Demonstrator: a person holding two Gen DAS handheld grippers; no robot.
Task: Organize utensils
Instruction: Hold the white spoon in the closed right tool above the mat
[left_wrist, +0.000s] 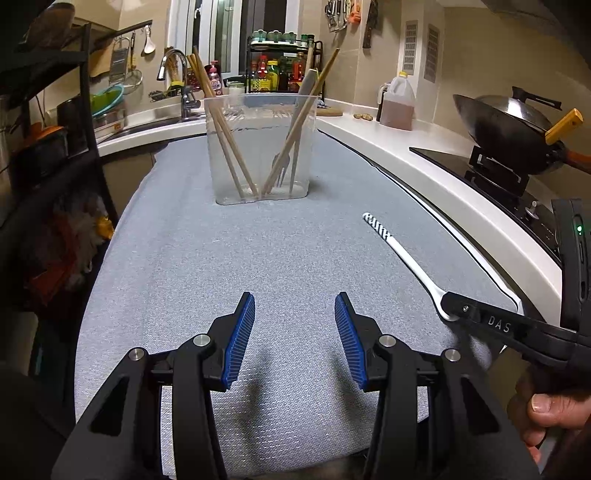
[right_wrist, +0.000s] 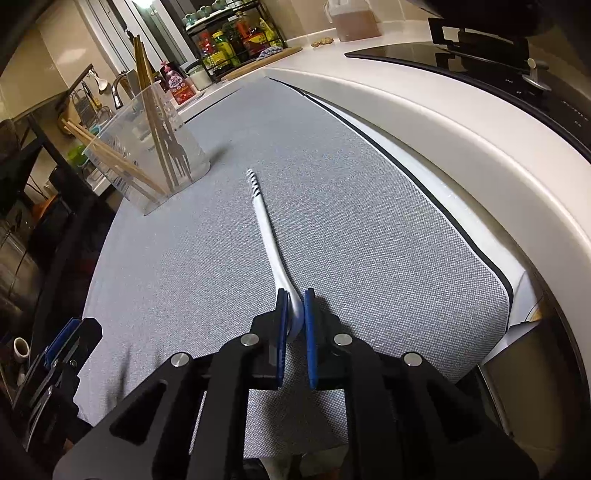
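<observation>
A: Where was the white spoon (right_wrist: 271, 240) at that point?

B: Lying on the grey mat (left_wrist: 258, 258), bowl end at approx 6 o'clock in the right wrist view, striped handle tip running up toward 11. In the left wrist view it sat out at 3 to 4 o'clock, near the mat's edge by the white counter (left_wrist: 424, 155).

A: Right gripper (right_wrist: 294, 314)?

B: Clenched on the spoon's bowel end, sry, bowl end. Both blue pads were pressed against it w/ the white showing between them. Handle still lay along the mat; couldn't tell if the bowl was lifted off.

A: Left gripper (left_wrist: 294, 339)?

B: Released, jaws apart w/ nothing between them, just bare mat under the fingers. It hung at approx 6 o'clock of its own view, well apart from the spoon.

A: And the holder?

B: Clear plastic utensil holder (left_wrist: 260, 147) stood upright on the mat at 12 o'clock in the left view, approx 10 o'clock in the right. Inside: wooden chopsticks (left_wrist: 221, 129) leaning to either side, plus a fork (left_wrist: 279, 162) tines down near the right chopsticks.

A: Anything else nearby?

B: Wok (left_wrist: 509, 125) on the hob at 2 o'clock, oil jug (left_wrist: 399, 103) at approx 1, a hand (left_wrist: 546, 413) on the right gripper's grip at 4
</observation>
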